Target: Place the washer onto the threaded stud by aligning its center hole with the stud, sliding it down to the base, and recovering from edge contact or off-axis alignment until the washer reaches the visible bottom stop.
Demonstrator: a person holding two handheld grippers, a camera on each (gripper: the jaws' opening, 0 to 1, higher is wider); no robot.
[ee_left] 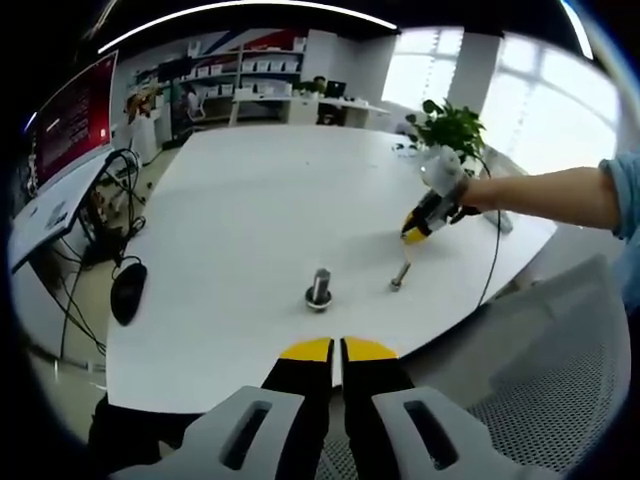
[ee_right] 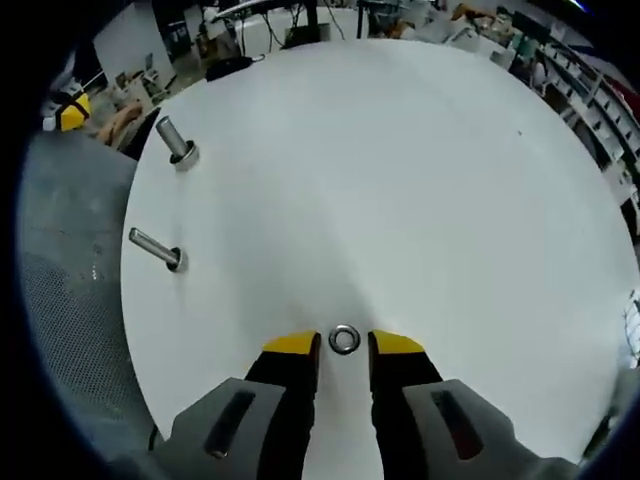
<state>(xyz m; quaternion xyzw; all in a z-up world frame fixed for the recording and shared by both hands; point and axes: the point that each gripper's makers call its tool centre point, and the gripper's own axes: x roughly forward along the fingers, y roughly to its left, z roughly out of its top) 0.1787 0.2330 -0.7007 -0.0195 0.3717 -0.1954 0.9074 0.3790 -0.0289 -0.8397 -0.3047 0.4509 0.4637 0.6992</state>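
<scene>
A small metal washer (ee_right: 344,339) lies flat on the white table (ee_right: 400,180). My right gripper (ee_right: 345,343) is open, with a yellow fingertip on either side of the washer and a thin gap at each side. Two threaded studs stand to its left: a thick one (ee_right: 177,142) and a thinner one (ee_right: 155,248). In the left gripper view the thick stud (ee_left: 319,288) and thin stud (ee_left: 399,278) stand ahead of my left gripper (ee_left: 338,350), which is shut on nothing near the table's edge. The right gripper (ee_left: 425,220) is low over the table beyond the studs, held by a person's hand.
A potted plant (ee_left: 450,128) stands at the table's far side, with a cable (ee_left: 493,250) trailing off the edge. A black mouse (ee_left: 127,290), tangled cables and a monitor (ee_left: 70,115) are to the left. A mesh chair (ee_left: 540,380) sits close by. Shelves line the back.
</scene>
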